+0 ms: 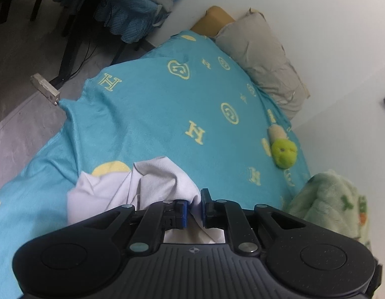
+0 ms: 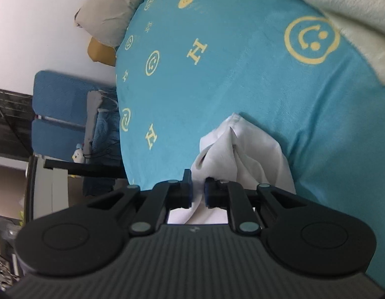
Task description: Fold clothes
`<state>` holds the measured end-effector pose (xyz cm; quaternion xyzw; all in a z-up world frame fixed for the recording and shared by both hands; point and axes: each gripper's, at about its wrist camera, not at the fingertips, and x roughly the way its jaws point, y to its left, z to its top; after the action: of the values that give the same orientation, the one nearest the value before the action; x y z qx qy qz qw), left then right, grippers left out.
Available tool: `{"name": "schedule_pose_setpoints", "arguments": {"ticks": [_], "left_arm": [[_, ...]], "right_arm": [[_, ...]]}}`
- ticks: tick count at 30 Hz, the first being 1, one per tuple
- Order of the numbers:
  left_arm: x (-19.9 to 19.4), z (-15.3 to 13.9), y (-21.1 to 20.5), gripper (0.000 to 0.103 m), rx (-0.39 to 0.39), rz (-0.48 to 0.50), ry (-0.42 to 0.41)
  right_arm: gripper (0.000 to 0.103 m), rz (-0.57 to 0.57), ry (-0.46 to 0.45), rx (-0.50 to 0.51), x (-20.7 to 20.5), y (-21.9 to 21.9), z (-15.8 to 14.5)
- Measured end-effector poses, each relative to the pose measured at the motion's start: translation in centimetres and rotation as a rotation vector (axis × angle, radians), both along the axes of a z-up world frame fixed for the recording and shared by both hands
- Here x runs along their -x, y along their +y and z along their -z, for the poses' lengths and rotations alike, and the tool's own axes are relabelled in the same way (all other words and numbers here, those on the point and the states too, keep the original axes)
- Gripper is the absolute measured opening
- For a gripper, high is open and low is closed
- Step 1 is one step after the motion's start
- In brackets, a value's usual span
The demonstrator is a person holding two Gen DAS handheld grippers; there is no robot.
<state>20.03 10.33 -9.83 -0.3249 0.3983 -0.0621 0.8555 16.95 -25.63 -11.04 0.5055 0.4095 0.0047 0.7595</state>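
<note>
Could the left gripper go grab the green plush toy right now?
Probably not yet. The left gripper is shut on the white garment, so it is busy. The way over the blue blanket to the green plush toy looks free.

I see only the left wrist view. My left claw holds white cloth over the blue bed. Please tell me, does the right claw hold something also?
Observer: Yes. In the right wrist view the right claw is shut on the white garment, with the cloth pinched between its fingers.
Operator: Is the cloth spread flat on that side?
Observer: No. It is bunched, with folds running up from the claw to a hemmed edge that rests on the blue bedsheet.
Operator: What is beyond the bed on that side?
Observer: A blue padded piece of furniture, and near its foot a small white toy figure.
</note>
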Motion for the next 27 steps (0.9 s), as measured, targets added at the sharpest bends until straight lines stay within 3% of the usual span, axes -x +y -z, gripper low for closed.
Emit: {"name": "schedule_pose_setpoints", "arguments": {"ticks": [3,7,14,15,16,18,20,21,22,24,27], "left_arm": [[-1.4,1.1,0.3,0.011,0.010,0.013,-0.011],[-2.6,2.0,-0.6,0.012,-0.078,0.061,-0.040],[-1.1,0.5,-1.8,0.012,-0.171,0.122,-0.122],[-0.9,0.3,-1.9,0.015,-0.184,0.130,-0.134],[-0.7,0.1,-2.1,0.025,-0.197,0.139,-0.145],[-0.3,-0.3,-2.4,0.037,-0.224,0.157,-0.169],[0.1,-0.8,-2.7,0.057,-0.250,0.174,-0.192],[0.7,-1.3,-3.3,0.077,-0.294,0.182,-0.227],[1.2,-1.7,-3.8,0.089,-0.335,0.195,-0.257],[2.3,-2.5,-4.7,0.089,-0.416,0.220,-0.317],[2.5,-2.0,-5.3,0.089,-0.430,0.253,-0.280]], "right_arm": [[0.014,-0.041,0.007,0.046,-1.3,0.3,0.8],[0.014,-0.093,0.001,0.106,-2.4,0.6,1.2],[0.015,-0.124,-0.045,0.118,-2.1,0.1,1.1],[0.015,-0.116,-0.081,0.113,-1.8,0.1,0.6],[0.018,-0.108,-0.116,0.109,-1.5,0.1,0.2],[0.039,-0.093,-0.187,0.099,-1.0,0.2,-0.7],[0.094,-0.081,-0.266,0.137,-0.2,0.6,-2.2],[0.095,-0.076,-0.307,0.167,0.3,0.9,-3.1],[0.093,-0.072,-0.348,0.197,0.7,1.2,-4.0],[0.093,-0.103,-0.379,0.286,1.3,1.9,-5.2],[0.091,-0.176,-0.391,0.412,1.9,3.0,-5.3]]}}
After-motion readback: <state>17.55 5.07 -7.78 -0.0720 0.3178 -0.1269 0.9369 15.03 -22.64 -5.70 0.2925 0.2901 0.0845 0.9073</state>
